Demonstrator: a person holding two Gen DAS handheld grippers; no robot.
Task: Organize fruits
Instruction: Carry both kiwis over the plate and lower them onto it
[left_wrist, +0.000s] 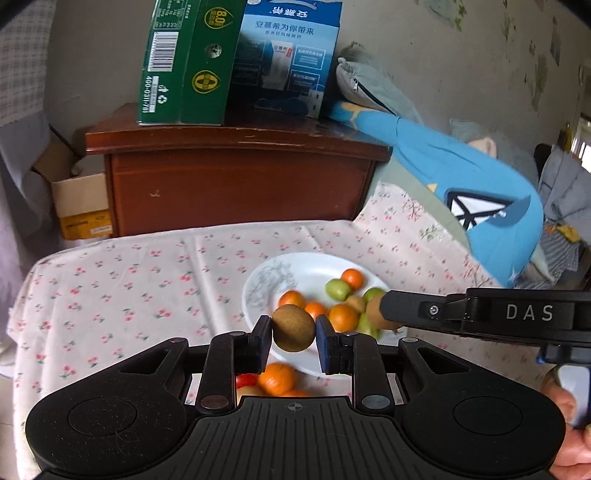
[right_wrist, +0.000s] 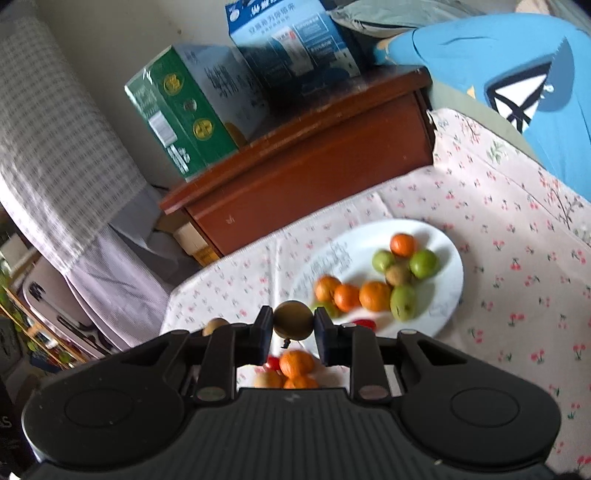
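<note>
My left gripper (left_wrist: 293, 328) is shut on a round brown fruit (left_wrist: 293, 325), held above the near rim of a white plate (left_wrist: 266, 280). Several oranges (left_wrist: 342, 316) and green fruits (left_wrist: 337, 288) lie on the plate. From the right, my right gripper (left_wrist: 382, 314) reaches over the plate with another brown fruit (left_wrist: 373, 310) in its tips. The right wrist view shows that gripper (right_wrist: 293, 321) shut on its brown fruit (right_wrist: 293, 317), with the plate (right_wrist: 443, 236) beyond. More oranges (right_wrist: 295, 363) and a small red fruit (right_wrist: 273, 363) lie below the fingers.
A flowered cloth (left_wrist: 129, 288) covers the table. Behind it stands a brown wooden cabinet (left_wrist: 236, 184) with a green carton (left_wrist: 184, 62) and a blue carton (left_wrist: 288, 55) on top. A blue garment (left_wrist: 461, 177) drapes at the right. A cardboard box (left_wrist: 81, 206) sits at the left.
</note>
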